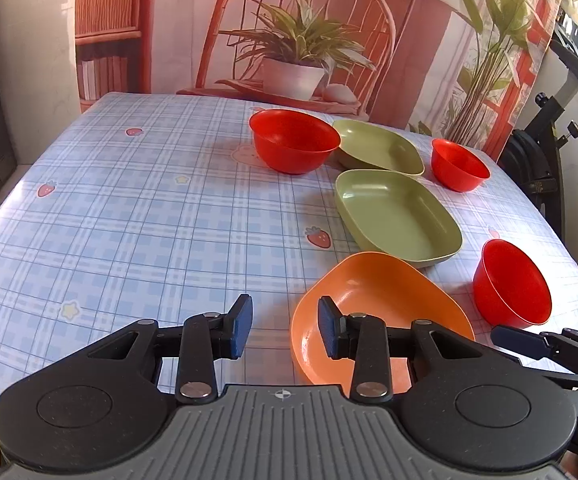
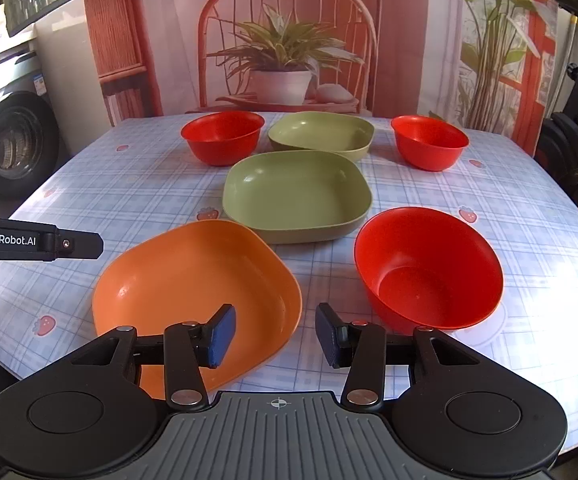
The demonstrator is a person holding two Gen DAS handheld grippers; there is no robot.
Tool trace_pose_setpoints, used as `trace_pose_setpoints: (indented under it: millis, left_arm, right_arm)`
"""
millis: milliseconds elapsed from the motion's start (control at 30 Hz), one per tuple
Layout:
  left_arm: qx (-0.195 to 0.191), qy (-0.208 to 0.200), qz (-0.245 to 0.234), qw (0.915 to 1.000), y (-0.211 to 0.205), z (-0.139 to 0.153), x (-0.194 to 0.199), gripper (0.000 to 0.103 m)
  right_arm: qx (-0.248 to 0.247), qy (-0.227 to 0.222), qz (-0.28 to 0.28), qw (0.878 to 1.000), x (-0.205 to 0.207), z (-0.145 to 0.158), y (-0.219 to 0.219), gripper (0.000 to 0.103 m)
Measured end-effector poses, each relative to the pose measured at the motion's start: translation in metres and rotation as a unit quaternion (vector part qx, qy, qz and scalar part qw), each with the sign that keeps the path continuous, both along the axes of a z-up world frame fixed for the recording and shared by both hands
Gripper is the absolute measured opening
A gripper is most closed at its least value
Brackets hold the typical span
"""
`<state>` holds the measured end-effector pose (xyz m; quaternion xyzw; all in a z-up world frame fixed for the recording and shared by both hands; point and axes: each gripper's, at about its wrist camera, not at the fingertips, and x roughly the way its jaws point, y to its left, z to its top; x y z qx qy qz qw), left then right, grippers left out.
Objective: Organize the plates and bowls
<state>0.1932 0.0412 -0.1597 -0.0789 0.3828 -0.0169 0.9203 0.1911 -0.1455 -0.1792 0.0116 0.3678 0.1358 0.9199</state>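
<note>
An orange plate (image 2: pixel 193 280) lies nearest on the checked table, also in the left wrist view (image 1: pixel 373 300). Two green plates lie behind it, the near one (image 2: pixel 297 196) and the far one (image 2: pixel 321 132). Three red bowls stand around them: near right (image 2: pixel 429 272), far left (image 2: pixel 221 136), far right (image 2: pixel 429 140). My left gripper (image 1: pixel 285 330) is open and empty over the orange plate's left rim. My right gripper (image 2: pixel 275 334) is open and empty over that plate's right rim, left of the near red bowl.
The table carries a blue checked cloth (image 2: pixel 89 200). A printed backdrop (image 2: pixel 289 40) hangs behind its far edge. A washing machine (image 2: pixel 9 148) stands at the left. Exercise equipment (image 2: pixel 577 140) stands at the right.
</note>
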Motion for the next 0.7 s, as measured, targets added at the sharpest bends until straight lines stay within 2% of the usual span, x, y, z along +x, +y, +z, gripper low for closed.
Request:
trace_pose_setpoints:
  millis: [300, 367, 467, 633, 667, 700]
  left_arm:
    - [0.000, 0.003, -0.012, 0.9999, -0.006, -0.014, 0.002, 0.038]
    - [0.000, 0.004, -0.012, 0.9999, -0.005, -0.015, 0.004, 0.038]
    - [-0.013, 0.004, -0.027, 0.9996, -0.006, -0.019, 0.004, 0.038]
    - [-0.002, 0.018, -0.035, 0.9992, -0.016, -0.028, 0.005, 0.037]
    - [-0.007, 0.020, -0.034, 0.9992, -0.015, -0.030, 0.005, 0.033]
    - [-0.011, 0.020, -0.033, 0.9992, -0.015, -0.031, 0.006, 0.024]
  right_arm:
    - [0.016, 0.013, -0.019, 1.000, 0.006, -0.014, -0.009, 0.025]
    - [0.021, 0.016, -0.023, 0.999, 0.008, -0.017, -0.010, 0.013]
    - [0.032, 0.017, -0.022, 0.999, 0.008, -0.020, -0.012, 0.013]
    - [0.038, 0.019, -0.022, 0.999, 0.008, -0.023, -0.011, 0.013]
    - [0.041, 0.018, -0.022, 0.999, 0.008, -0.023, -0.012, 0.013]
    - [0.044, 0.017, -0.024, 0.999, 0.008, -0.024, -0.012, 0.013]
